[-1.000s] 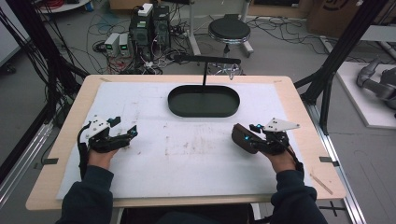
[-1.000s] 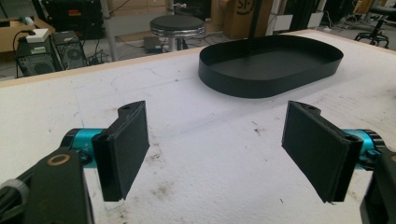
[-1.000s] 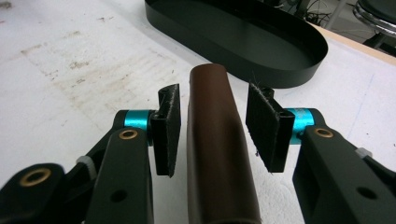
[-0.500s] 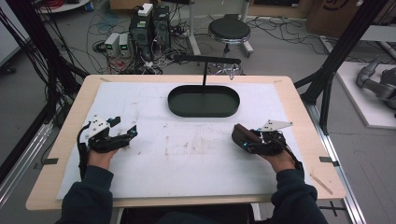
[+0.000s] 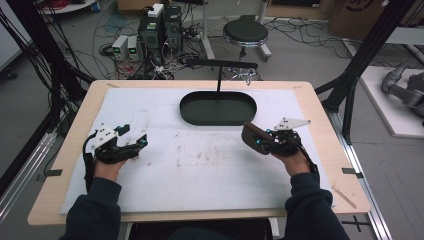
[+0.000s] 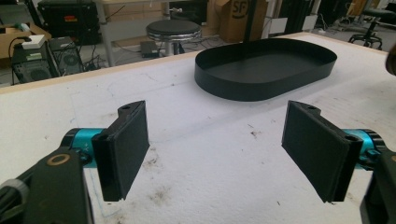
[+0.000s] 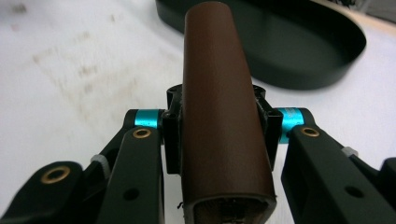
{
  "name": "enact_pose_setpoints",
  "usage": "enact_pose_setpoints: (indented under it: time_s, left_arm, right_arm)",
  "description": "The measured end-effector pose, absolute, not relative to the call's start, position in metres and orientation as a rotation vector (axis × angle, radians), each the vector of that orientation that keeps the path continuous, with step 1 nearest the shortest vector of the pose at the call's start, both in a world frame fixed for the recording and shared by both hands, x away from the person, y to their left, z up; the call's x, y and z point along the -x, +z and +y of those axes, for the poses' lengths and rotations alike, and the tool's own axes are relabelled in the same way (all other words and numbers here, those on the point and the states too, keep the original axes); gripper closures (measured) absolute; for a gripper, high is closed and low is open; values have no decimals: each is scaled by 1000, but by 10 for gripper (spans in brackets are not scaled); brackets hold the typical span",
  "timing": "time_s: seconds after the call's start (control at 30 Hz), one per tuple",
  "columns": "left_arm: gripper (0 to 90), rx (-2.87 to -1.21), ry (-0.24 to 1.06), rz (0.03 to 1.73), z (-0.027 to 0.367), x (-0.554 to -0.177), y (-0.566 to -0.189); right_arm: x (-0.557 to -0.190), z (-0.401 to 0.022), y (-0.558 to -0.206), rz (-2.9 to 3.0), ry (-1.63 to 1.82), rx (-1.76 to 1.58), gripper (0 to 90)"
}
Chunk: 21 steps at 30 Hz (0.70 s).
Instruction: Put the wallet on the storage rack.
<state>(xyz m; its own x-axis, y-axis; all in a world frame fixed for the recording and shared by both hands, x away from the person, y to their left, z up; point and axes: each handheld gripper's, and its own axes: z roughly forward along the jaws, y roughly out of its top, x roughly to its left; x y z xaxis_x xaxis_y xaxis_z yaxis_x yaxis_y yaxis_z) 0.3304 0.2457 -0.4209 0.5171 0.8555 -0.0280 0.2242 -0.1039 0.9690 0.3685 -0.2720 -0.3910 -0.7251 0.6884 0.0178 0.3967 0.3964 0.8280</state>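
Right gripper (image 5: 261, 142): jaws closed on a brown case (image 7: 219, 121), a rounded leather-looking sleeve with one open end facing the camera; gripped across its middle, so it sticks out both ways and stays level

Brown case, location: held just above the tabletop (image 5: 200, 170), near the right end of the black oval tray (image 5: 218, 108) but not over it; the tip points toward the tray's near rim

Left gripper (image 6: 215, 149): jaws spread wide with nothing between them, pads facing each other over bare white surface; it sits well to the left, apart from both case and tray

Tray: empty, shallow wall, at the far middle of the tabletop

Likely reason for the hold: a mid-body grip probably keeps the case from tipping if it is to go into the tray; the left gripper looks ready to help or simply parked
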Motion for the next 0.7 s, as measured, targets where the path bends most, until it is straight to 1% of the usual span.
enact_pose_setpoints:
  time_s: [0.17,0.37,0.4,0.43,0.7]
  left_arm:
    - [229,-1619,692,936,246,-331,-421]
    - [228,-1622,692,934,247,-330,-421]
    - [229,-1621,691,932,247,-330,-421]
    - [229,-1621,691,933,247,-330,-421]
    - [229,-1621,687,932,246,-331,-421]
  right_arm:
    - [-397,-251,-378,2295,1327,-932,637]
    - [-434,-228,-372,2266,1347,-963,638]
    - [-445,-220,-372,2253,1357,-976,638]
    - [-445,-220,-372,2253,1357,-976,638]
    - [-486,-191,-378,2205,1326,-1024,637]
